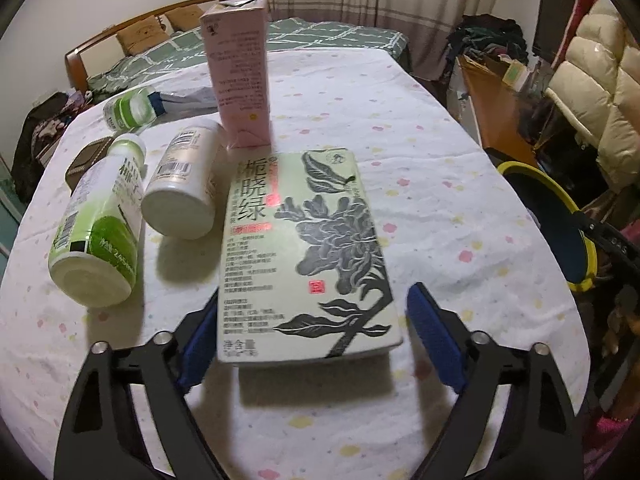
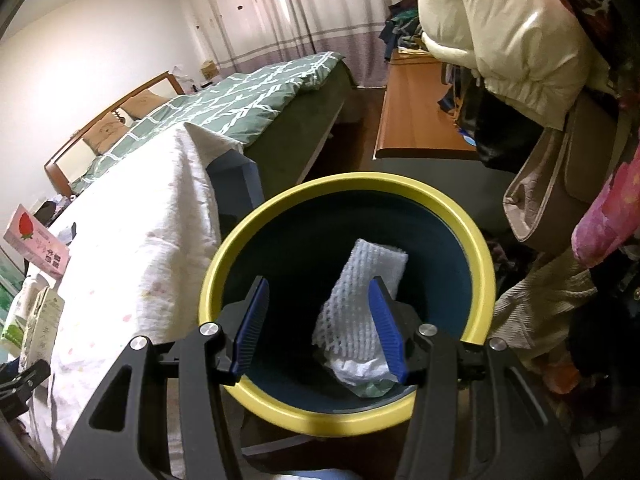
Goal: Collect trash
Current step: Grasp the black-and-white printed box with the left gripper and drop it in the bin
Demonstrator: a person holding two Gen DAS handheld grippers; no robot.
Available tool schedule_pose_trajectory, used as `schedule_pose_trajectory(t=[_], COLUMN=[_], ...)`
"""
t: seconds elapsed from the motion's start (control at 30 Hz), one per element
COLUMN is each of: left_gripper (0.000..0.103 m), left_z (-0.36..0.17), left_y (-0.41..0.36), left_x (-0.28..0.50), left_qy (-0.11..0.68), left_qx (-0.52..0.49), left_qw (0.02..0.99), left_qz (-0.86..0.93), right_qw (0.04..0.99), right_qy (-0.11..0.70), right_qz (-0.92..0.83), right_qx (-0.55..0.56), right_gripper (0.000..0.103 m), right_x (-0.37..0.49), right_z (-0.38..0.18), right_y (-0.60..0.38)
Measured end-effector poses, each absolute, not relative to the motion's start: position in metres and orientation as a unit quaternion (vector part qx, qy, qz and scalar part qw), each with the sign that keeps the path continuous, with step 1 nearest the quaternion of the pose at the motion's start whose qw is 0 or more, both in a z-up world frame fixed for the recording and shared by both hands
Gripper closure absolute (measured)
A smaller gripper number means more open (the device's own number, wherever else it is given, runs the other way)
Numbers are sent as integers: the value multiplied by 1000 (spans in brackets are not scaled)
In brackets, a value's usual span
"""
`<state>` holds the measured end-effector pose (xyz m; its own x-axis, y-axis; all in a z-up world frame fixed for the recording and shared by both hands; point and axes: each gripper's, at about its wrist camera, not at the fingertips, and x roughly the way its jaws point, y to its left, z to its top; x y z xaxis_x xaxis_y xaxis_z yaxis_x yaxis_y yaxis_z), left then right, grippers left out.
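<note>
A flat pale-green tea box (image 1: 304, 256) with a black flower print lies on the white-clothed table (image 1: 420, 128). Its near end sits between the fingers of my left gripper (image 1: 314, 294), which is open: the left pad is against the box's edge and the right pad stands off it. Left of the box lie a white bottle (image 1: 184, 188) and a green-and-white bottle (image 1: 100, 232). Behind it a pink carton (image 1: 240, 76) stands upright. My right gripper (image 2: 318, 282) hangs open and holds nothing, above the yellow-rimmed bin (image 2: 344, 182). A white foam net (image 2: 360, 292) and crumpled wrapping lie inside the bin.
A third green-and-white bottle (image 1: 128, 108) and a dark brown object (image 1: 86, 160) lie at the table's far left. The bin's rim (image 1: 520, 168) shows off the table's right edge. A bed (image 2: 248, 100), a wooden desk (image 2: 420, 112) and piled jackets (image 2: 512, 40) surround the table.
</note>
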<state>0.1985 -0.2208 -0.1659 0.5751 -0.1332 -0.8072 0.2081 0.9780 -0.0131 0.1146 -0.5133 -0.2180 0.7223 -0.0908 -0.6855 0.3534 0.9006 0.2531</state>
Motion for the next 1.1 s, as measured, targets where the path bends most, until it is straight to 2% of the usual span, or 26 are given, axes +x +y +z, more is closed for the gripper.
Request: schedule_pose_trajectory(t=[0.1, 0.33, 0.8, 1.1], left_gripper=[29, 30, 31, 31], left_z=[-167, -158, -89, -53], left_y=[-218, -208, -198, -231], left_x=[199, 190, 141, 124], left_qy=[448, 435, 372, 339], left_qx=[37, 42, 70, 78], left_qw=[889, 894, 912, 910], left_qz=[-91, -98, -161, -224], right_qw=[910, 915, 931, 940], right_qy=[352, 345, 306, 279], right_qz=[-113, -102, -92, -108], right_qx=[186, 183, 176, 165], right_gripper=[53, 53, 53, 53], right_x=[114, 106, 78, 50], right_z=[-217, -208, -173, -149], right_y=[-509, -499, -484, -482])
